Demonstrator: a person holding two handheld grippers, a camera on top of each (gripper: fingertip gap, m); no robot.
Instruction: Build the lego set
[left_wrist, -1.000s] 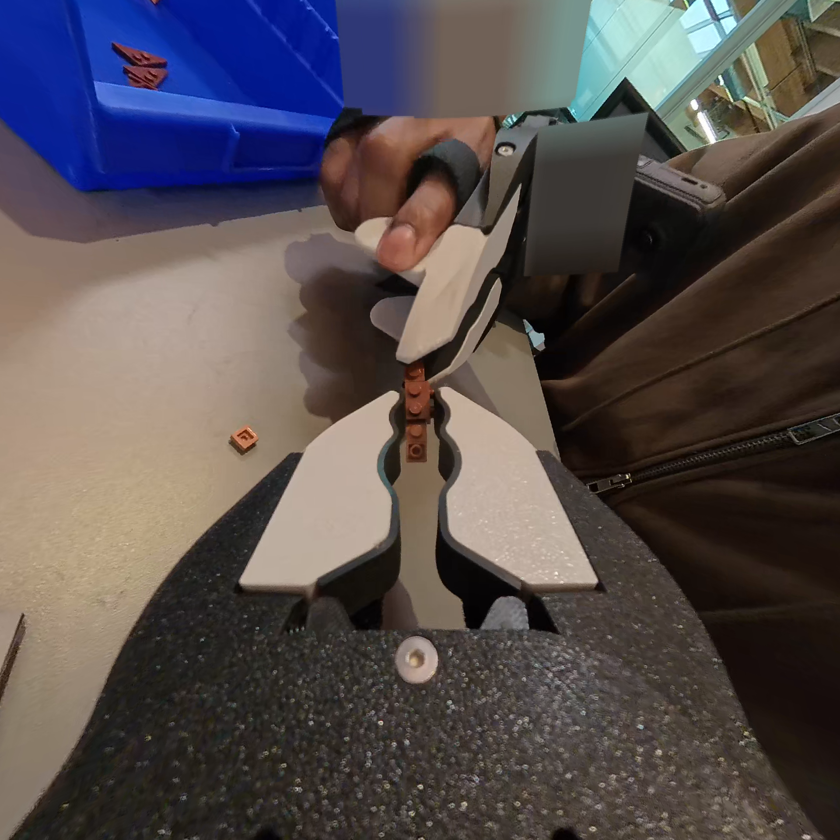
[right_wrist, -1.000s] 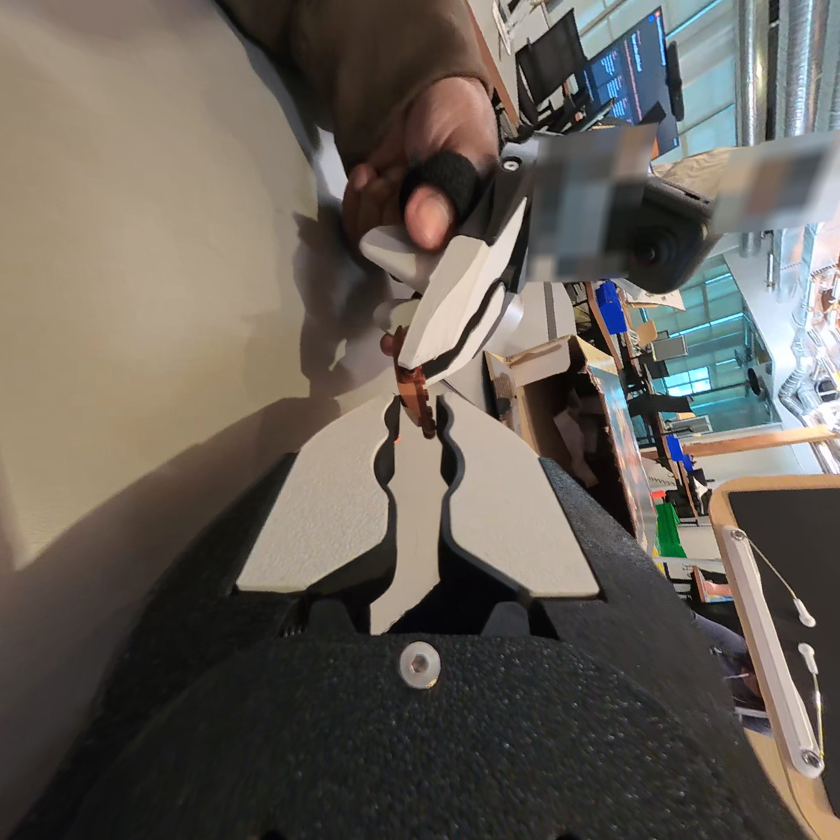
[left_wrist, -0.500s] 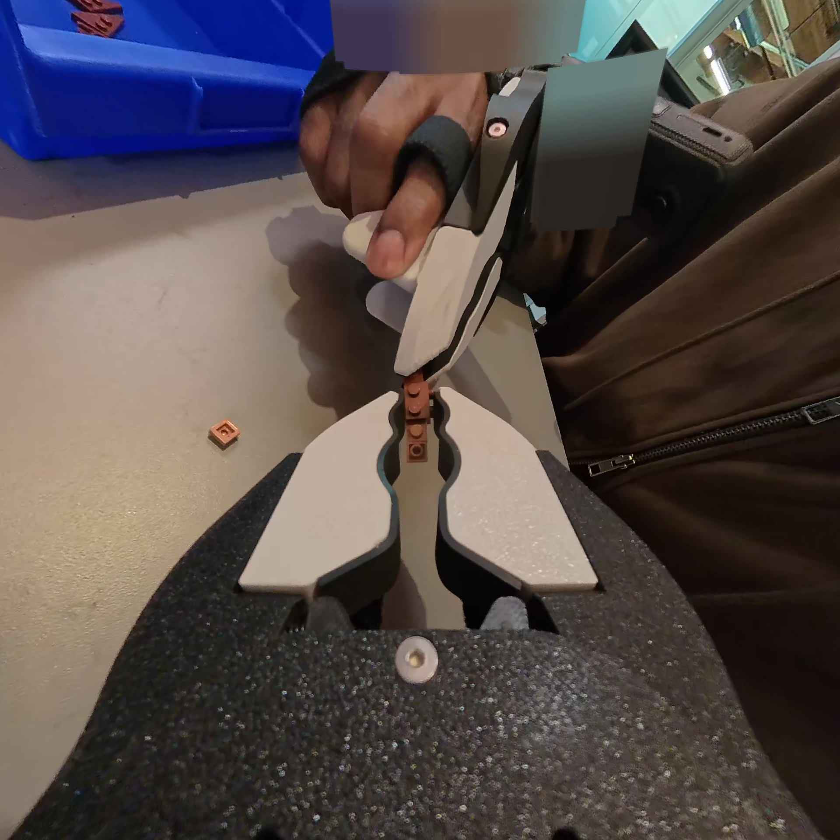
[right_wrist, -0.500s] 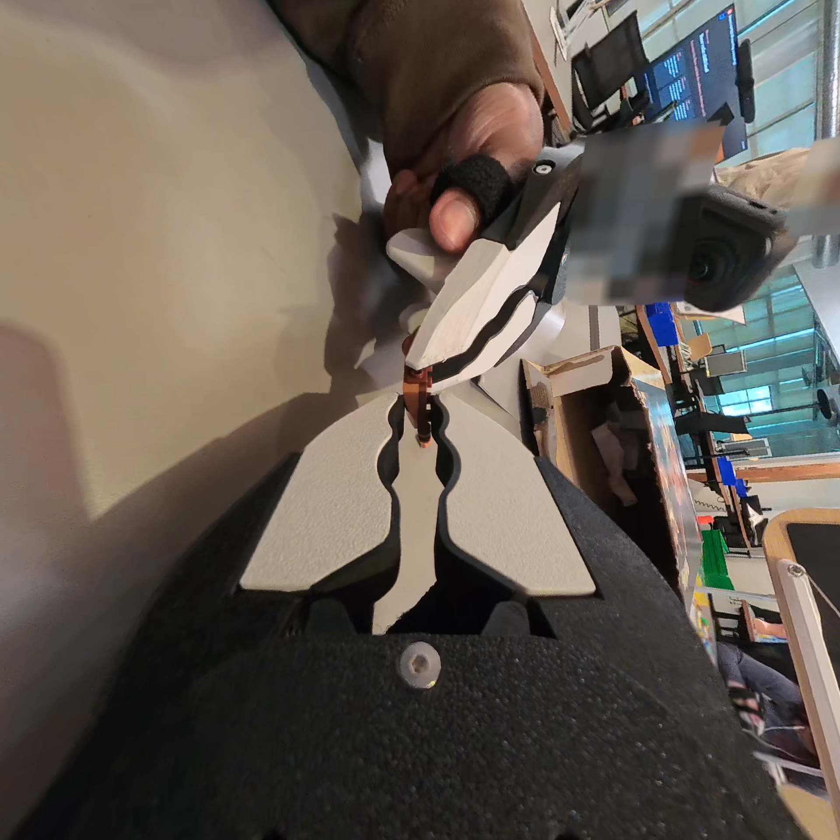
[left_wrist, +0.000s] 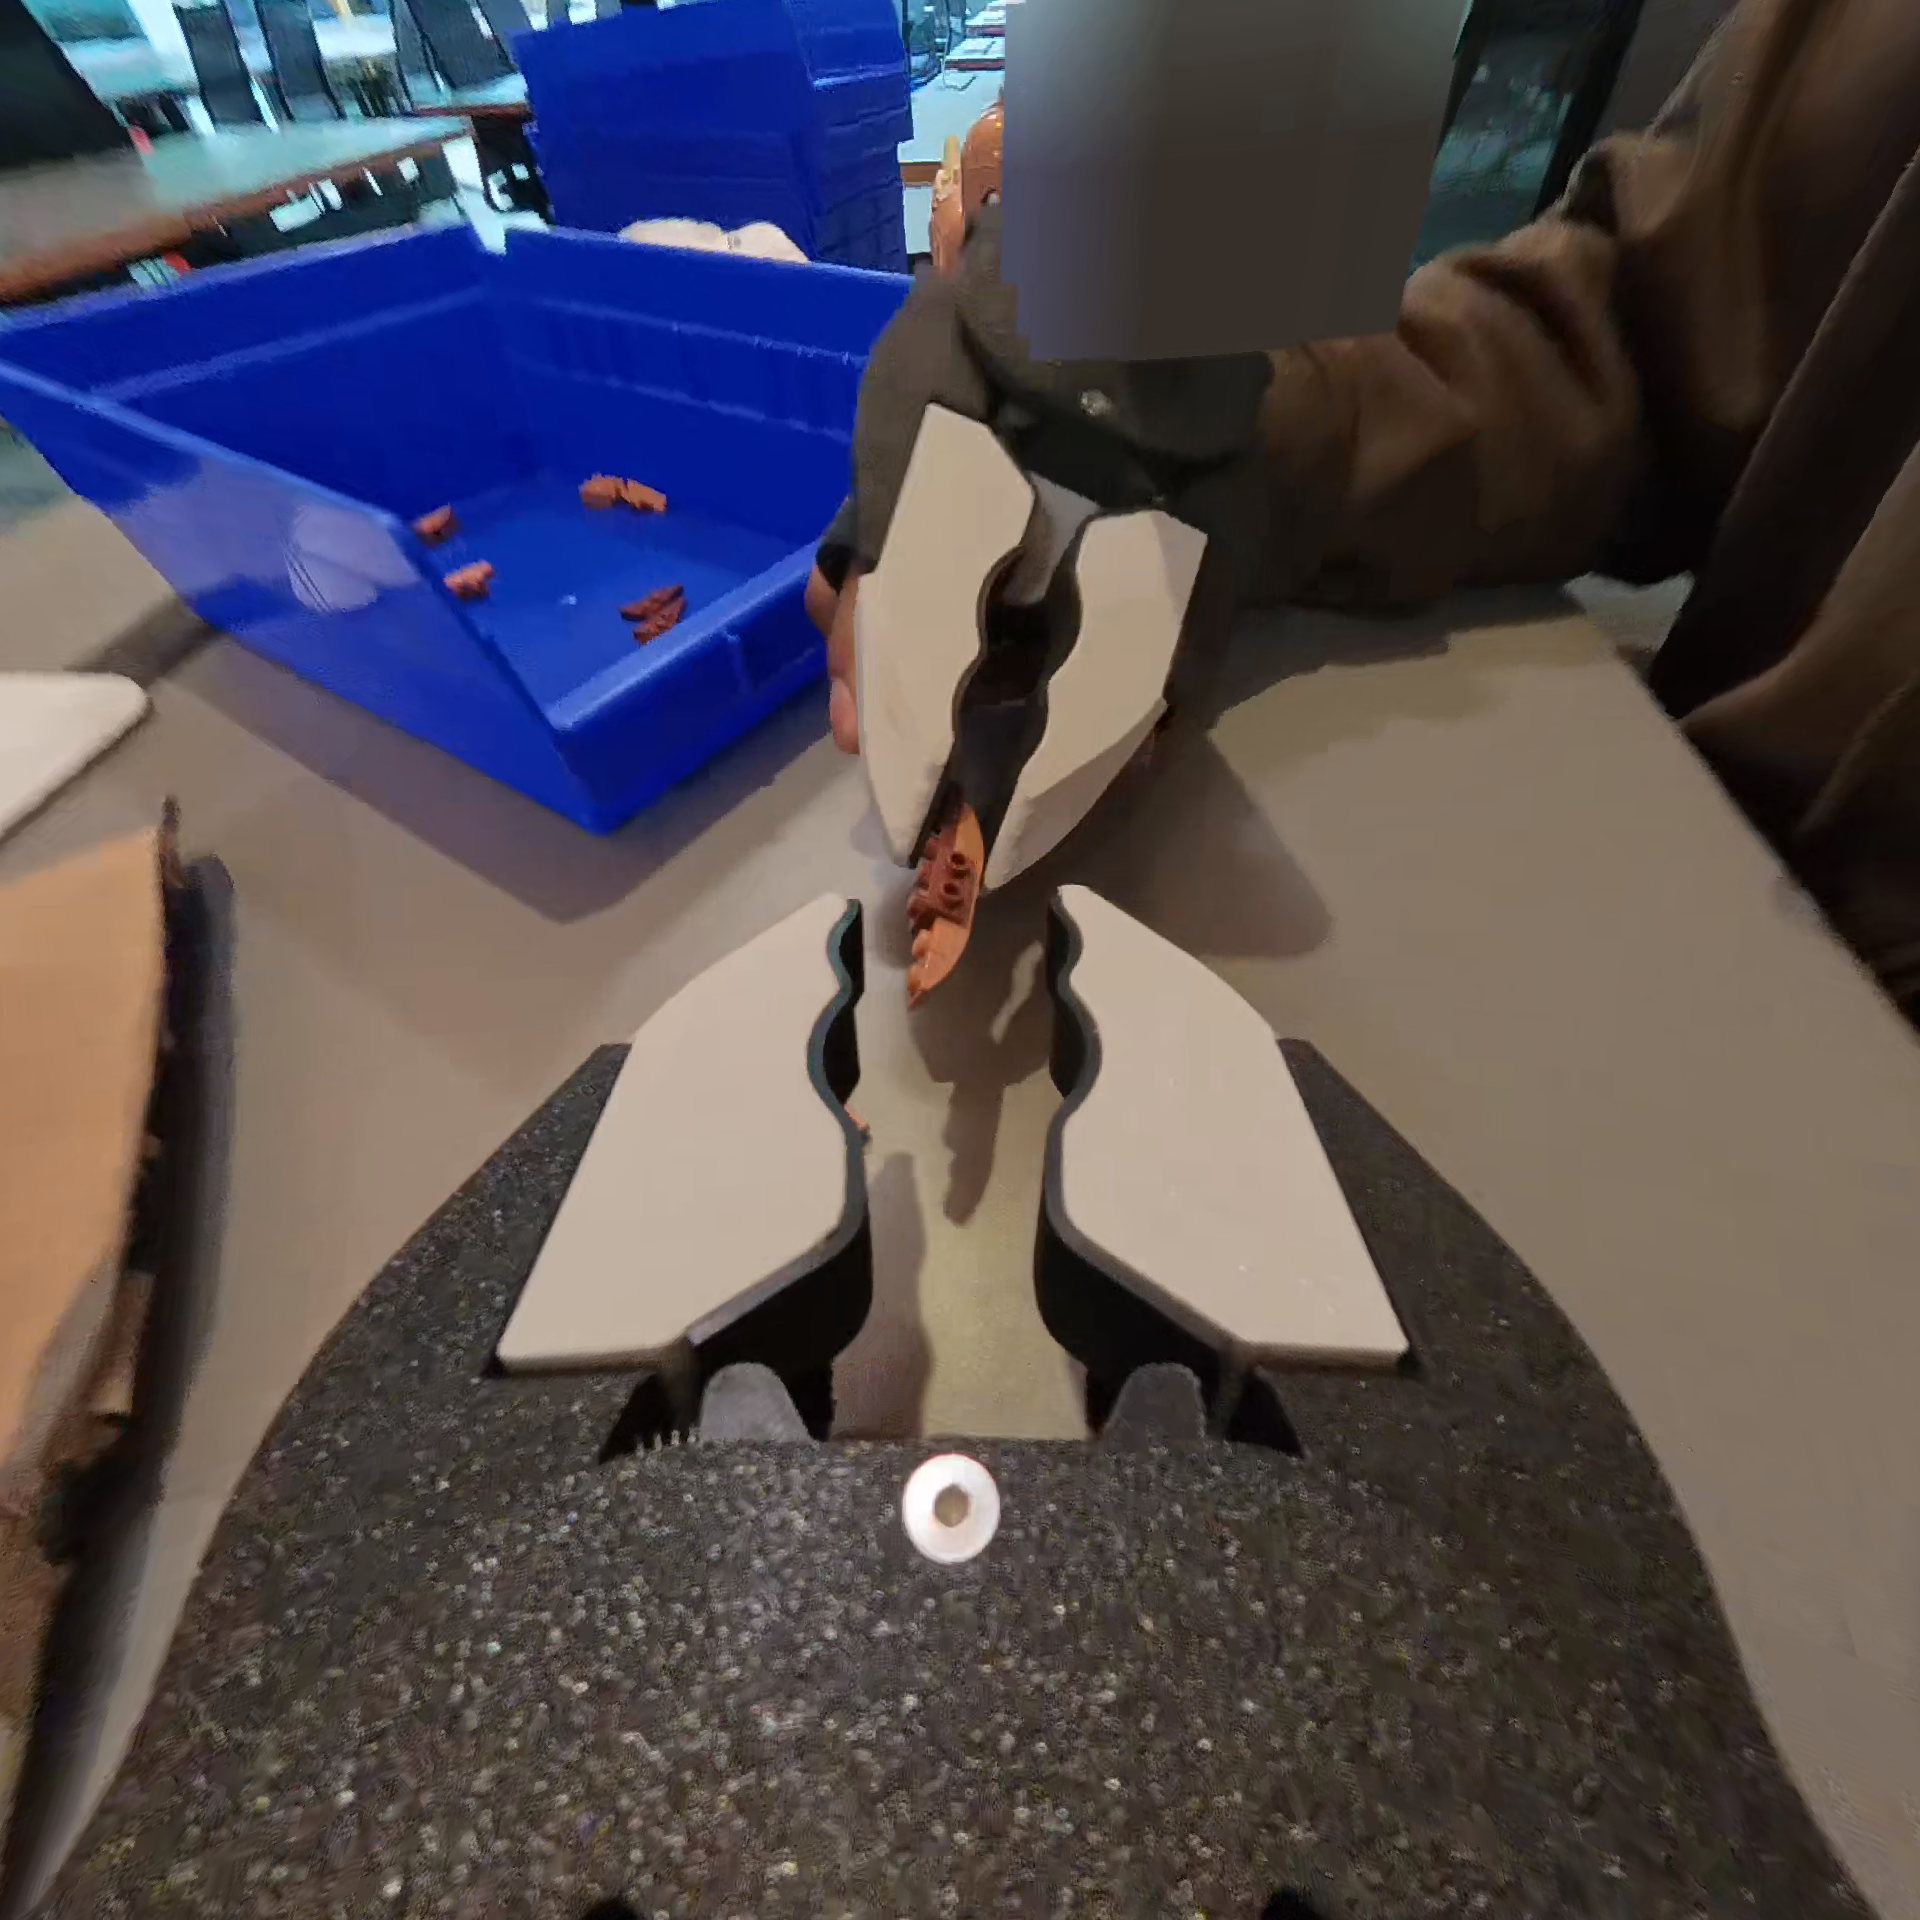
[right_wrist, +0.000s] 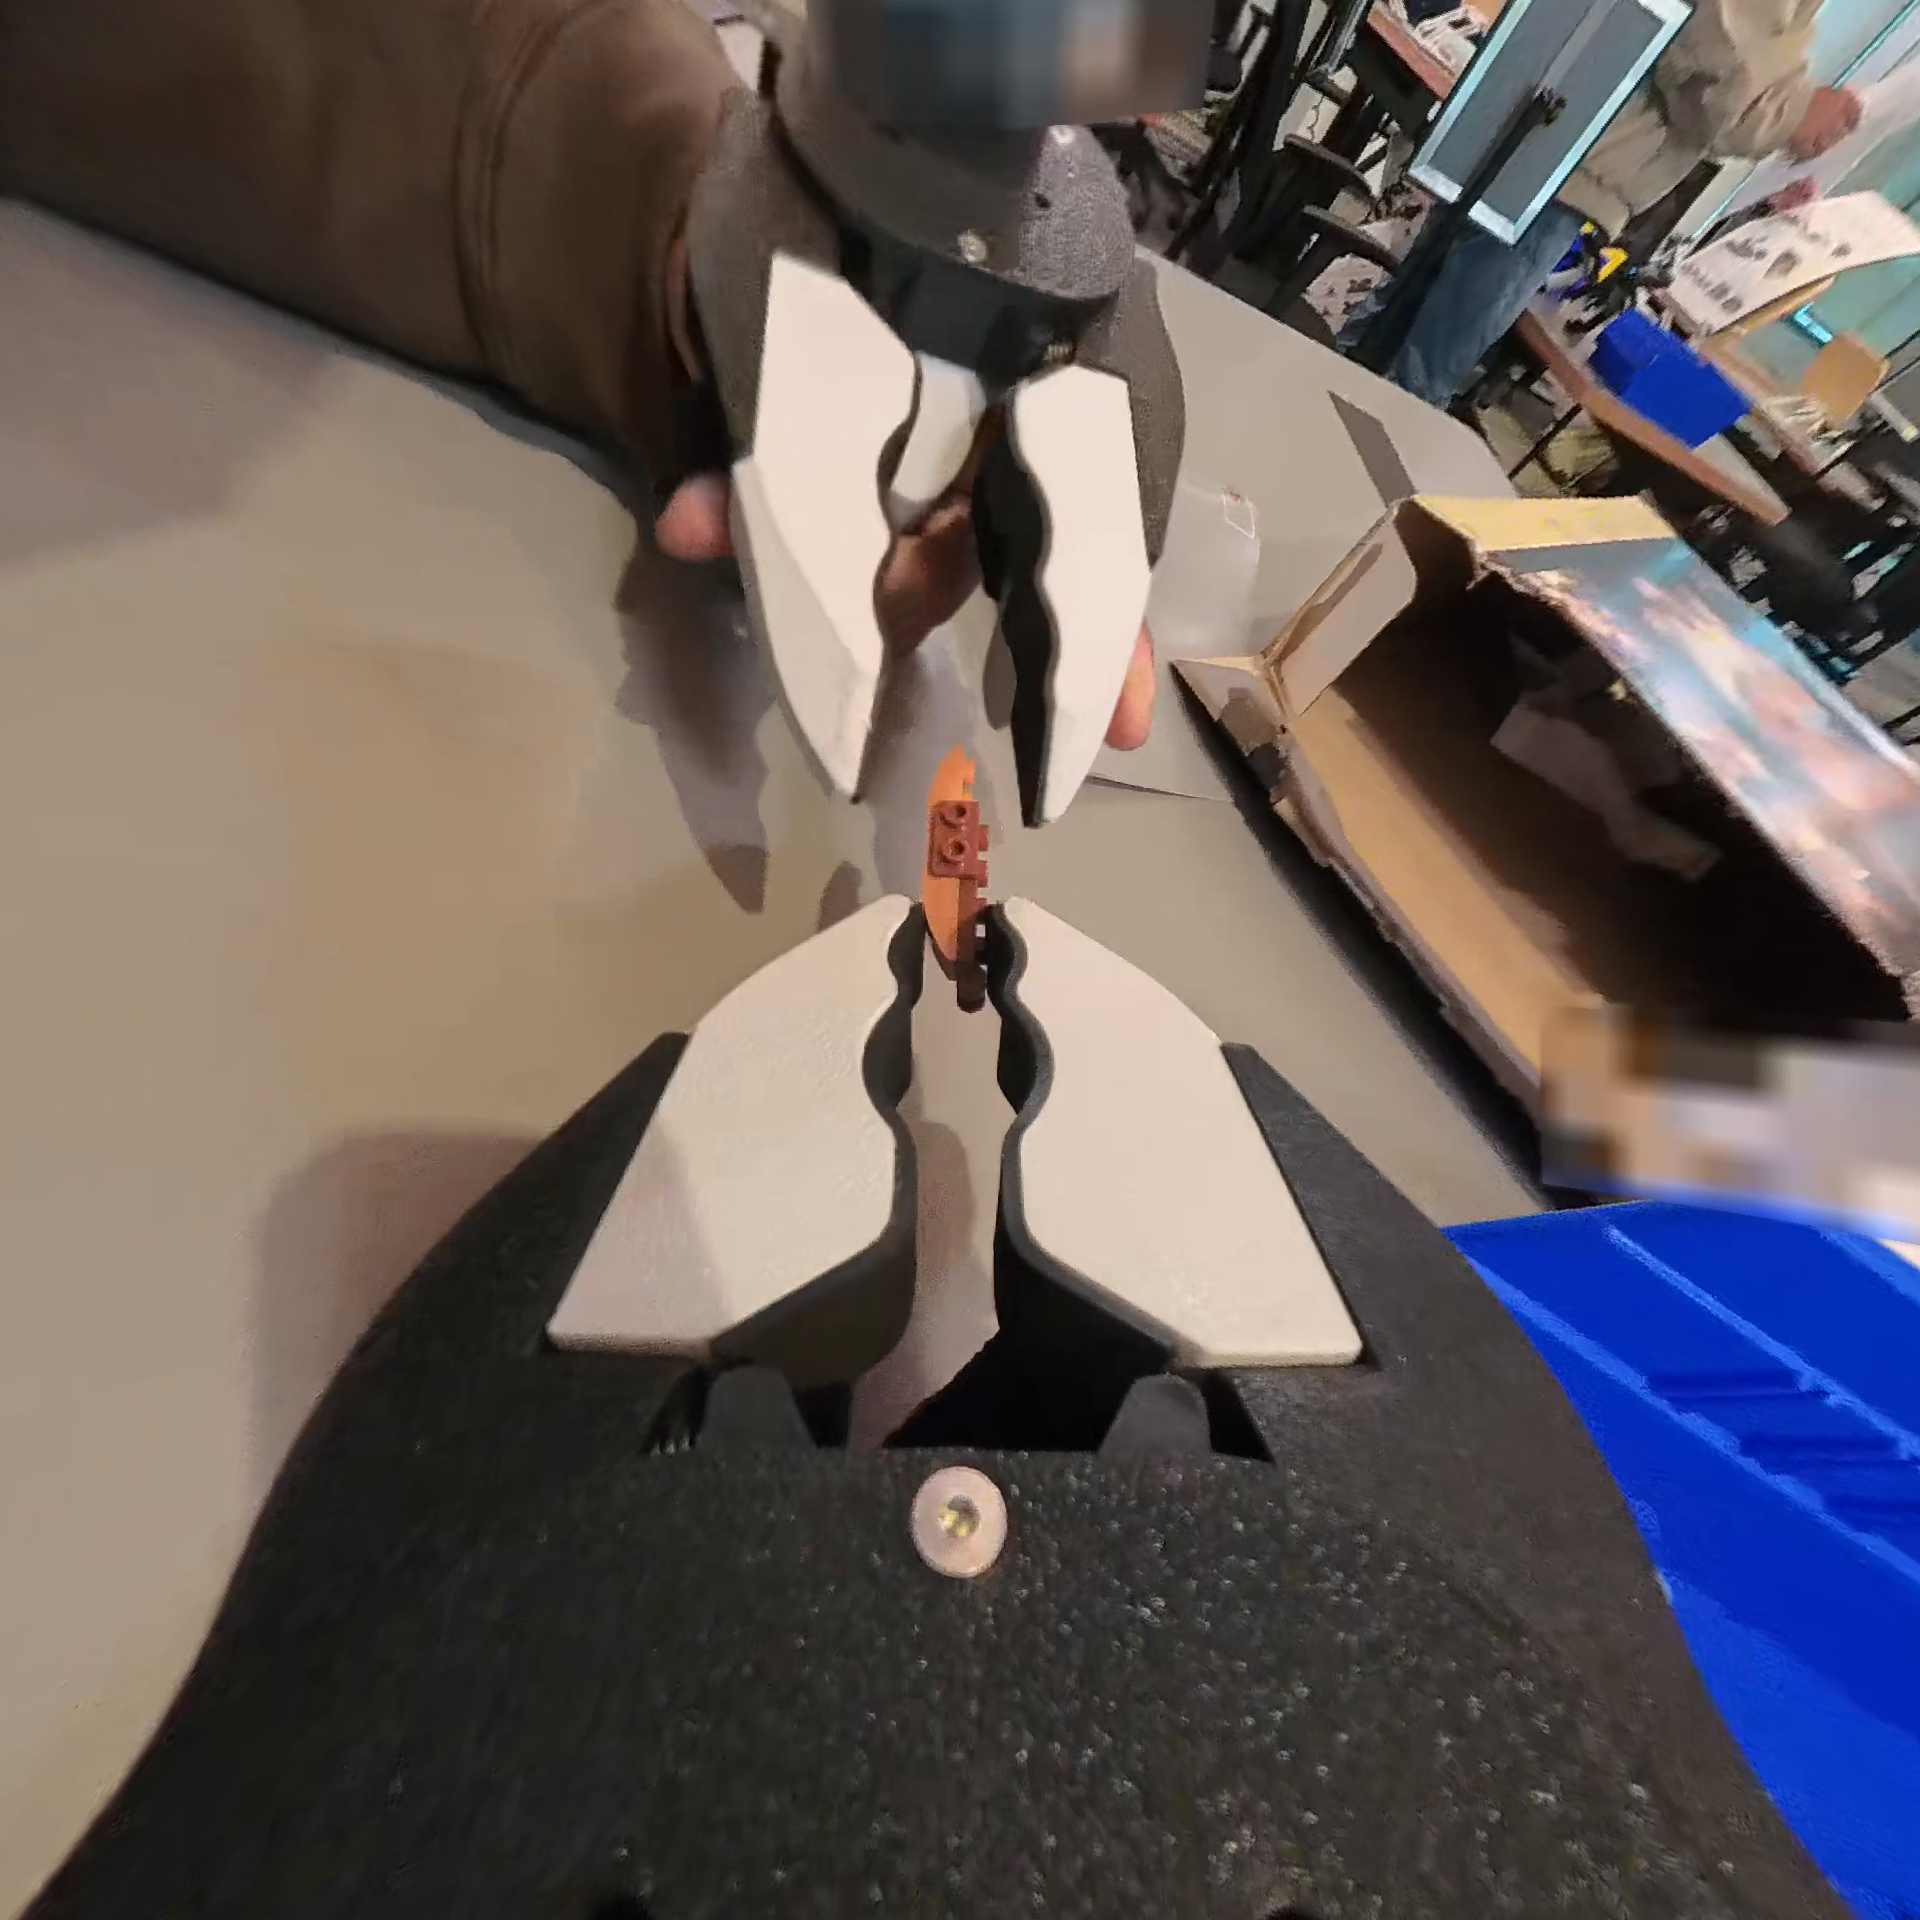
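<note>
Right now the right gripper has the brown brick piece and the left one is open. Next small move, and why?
Probably draw the left gripper straight back. Its fingers stand apart on either side of the brick piece without touching it, while the right gripper pinches the piece's near end at its tips. Backing off would clear the way to the blue bin.

The grey table (left_wrist: 1507, 1039) lies bare between the two grippers and toward the near edge. A blue bin (left_wrist: 312, 540) blocks the far left. A cardboard box (right_wrist: 1558, 748) stands open beside the left gripper (right_wrist: 940, 805). Its jaws stand apart, with the brick assembly (right_wrist: 954, 883) protruding between their tips. A brown sleeve (left_wrist: 1558, 395) closes off the right.
</note>
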